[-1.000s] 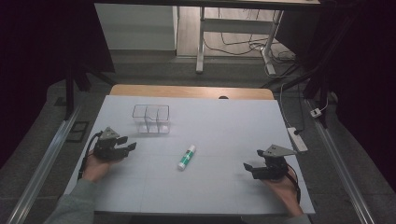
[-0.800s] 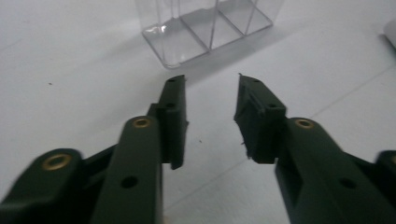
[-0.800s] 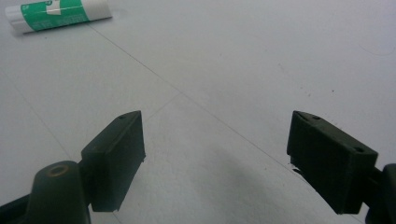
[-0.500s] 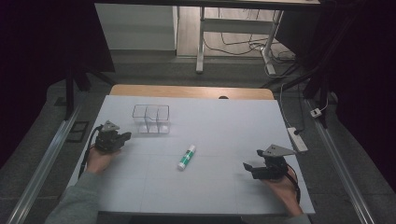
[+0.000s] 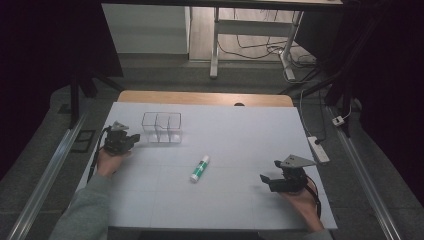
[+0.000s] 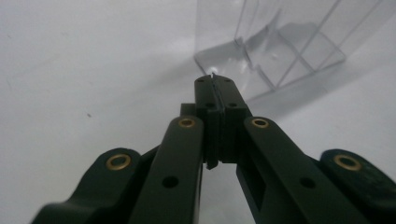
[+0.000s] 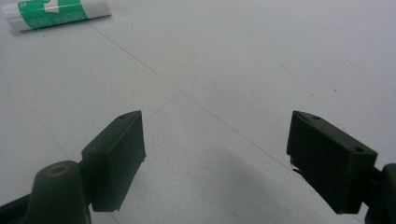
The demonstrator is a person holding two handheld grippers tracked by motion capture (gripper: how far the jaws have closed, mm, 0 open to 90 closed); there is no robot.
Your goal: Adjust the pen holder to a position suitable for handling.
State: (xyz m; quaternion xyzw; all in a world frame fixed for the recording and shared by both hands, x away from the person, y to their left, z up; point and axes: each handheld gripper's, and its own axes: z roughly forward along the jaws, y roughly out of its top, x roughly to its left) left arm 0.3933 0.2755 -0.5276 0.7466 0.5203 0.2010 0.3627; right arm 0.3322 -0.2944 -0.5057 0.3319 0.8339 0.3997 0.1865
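White table, dim room beyond. Left gripper at the left side, just beside the clear plastic divided box; jaws pressed together with nothing between them, tips pointing at the box's near corner, close to it but contact unclear. Right gripper near the right near corner, jaws wide apart over bare table, holding nothing. Green-and-white glue stick lies flat around mid-table between the two grippers, well apart from both; it also appears at the far left of the right gripper view.
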